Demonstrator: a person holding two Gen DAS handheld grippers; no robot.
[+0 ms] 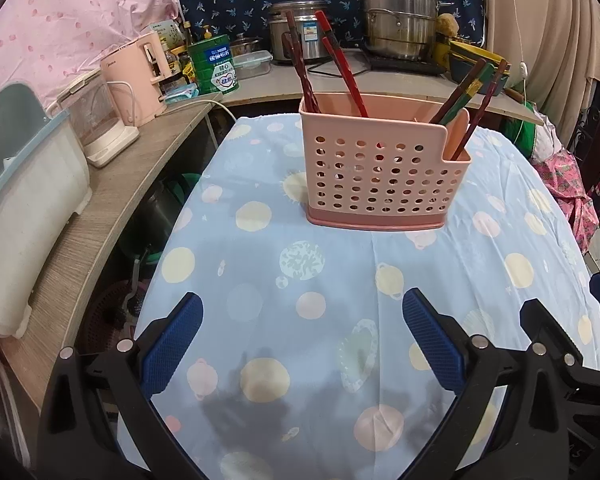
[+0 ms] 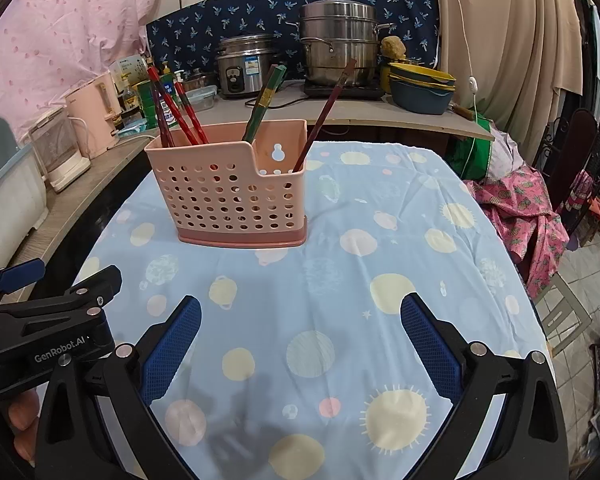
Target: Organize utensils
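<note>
A pink perforated utensil holder (image 1: 376, 174) stands upright on the blue patterned tablecloth (image 1: 300, 280); it also shows in the right wrist view (image 2: 230, 196). Red and dark chopsticks (image 1: 340, 68) lean in its tall compartment, and green and brown chopsticks (image 1: 466, 96) lean in its low side compartment. My left gripper (image 1: 300, 340) is open and empty, above the cloth in front of the holder. My right gripper (image 2: 300, 344) is open and empty, also in front of the holder. The left gripper shows at the lower left of the right wrist view (image 2: 48, 312).
A wooden counter (image 1: 112, 184) runs along the left with a kettle (image 1: 100, 120) and a white bin (image 1: 24, 208). Steel pots (image 1: 400, 16) and bowls stand on the back counter. Pink clothing (image 2: 520, 216) lies off the table's right edge.
</note>
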